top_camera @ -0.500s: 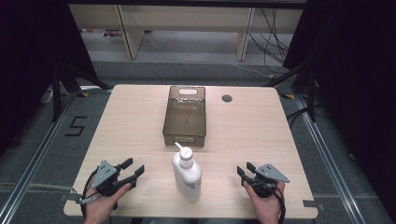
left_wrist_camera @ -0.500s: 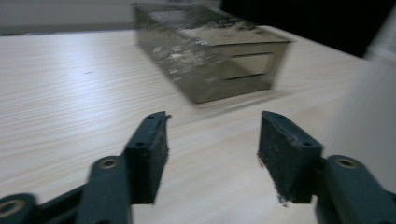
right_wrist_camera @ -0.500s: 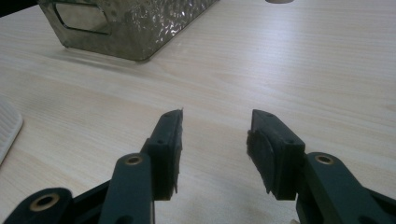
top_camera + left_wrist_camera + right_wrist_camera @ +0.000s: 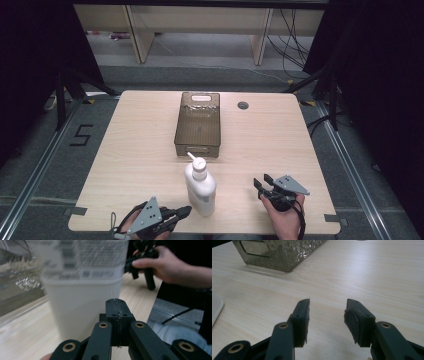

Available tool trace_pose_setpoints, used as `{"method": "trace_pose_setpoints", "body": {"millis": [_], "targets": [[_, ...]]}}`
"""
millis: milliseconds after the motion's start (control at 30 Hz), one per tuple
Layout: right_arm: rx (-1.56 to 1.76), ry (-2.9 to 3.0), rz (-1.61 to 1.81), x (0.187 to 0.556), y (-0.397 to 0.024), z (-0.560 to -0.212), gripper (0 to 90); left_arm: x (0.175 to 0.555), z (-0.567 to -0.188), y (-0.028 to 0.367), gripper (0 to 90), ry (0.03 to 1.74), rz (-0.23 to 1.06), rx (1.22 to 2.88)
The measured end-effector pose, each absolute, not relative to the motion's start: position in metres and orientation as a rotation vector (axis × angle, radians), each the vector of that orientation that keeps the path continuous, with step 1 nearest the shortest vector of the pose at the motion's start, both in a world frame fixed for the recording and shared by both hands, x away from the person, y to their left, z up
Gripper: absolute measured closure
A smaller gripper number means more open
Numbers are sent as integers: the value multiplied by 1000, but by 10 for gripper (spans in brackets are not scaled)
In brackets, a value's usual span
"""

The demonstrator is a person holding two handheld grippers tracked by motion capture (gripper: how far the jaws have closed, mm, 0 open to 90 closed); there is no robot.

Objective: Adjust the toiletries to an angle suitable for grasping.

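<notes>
Item 1: my left gripper (image 4: 184,212), near edge of the table (image 4: 130,150), left of centre. Jaws pressed together with nothing between them, tips pointing right at the base of the bottle.

Item 2: my right gripper (image 4: 262,183), near right of the table. Jaws parted to a moderate gap, holding nothing, bare wood between them in the right gripper view, tips pointing left and far.

Item 3: 1 white pump bottle (image 4: 200,187), standing upright near the near edge, between my 2 tools. Long axis vertical; pump nozzle angled far and left. It lies just right of my left tool, almost touching the tips, and well apart from my right tool, to that tool's left. My judgement: the left hand is the nearer, but those jaws would have to open before they could take the bottle.

Item 4: 1 translucent brown bin (image 4: 198,125), empty, long axis running near to far, mid-table, just beyond the bottle.

Item 5: writing. A barcode and blocks of print on the bottle label (image 4: 82,257) in the left gripper view, too blurred to read; no brand legible. A "5" (image 4: 81,135) marked on the floor left of the table.
</notes>
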State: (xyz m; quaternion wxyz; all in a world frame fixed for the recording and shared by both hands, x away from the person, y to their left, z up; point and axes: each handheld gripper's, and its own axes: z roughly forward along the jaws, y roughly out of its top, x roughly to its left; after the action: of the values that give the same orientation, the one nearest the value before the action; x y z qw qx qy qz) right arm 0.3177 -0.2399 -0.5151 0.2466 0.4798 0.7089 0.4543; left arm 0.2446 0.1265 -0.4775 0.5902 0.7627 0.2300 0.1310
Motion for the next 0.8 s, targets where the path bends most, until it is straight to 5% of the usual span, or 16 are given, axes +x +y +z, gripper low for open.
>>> {"method": "trace_pose_setpoints", "body": {"millis": [800], "targets": [[1328,1933,1240,317,-241,-514,547,275,-472,77,894,521,338,1790]]}}
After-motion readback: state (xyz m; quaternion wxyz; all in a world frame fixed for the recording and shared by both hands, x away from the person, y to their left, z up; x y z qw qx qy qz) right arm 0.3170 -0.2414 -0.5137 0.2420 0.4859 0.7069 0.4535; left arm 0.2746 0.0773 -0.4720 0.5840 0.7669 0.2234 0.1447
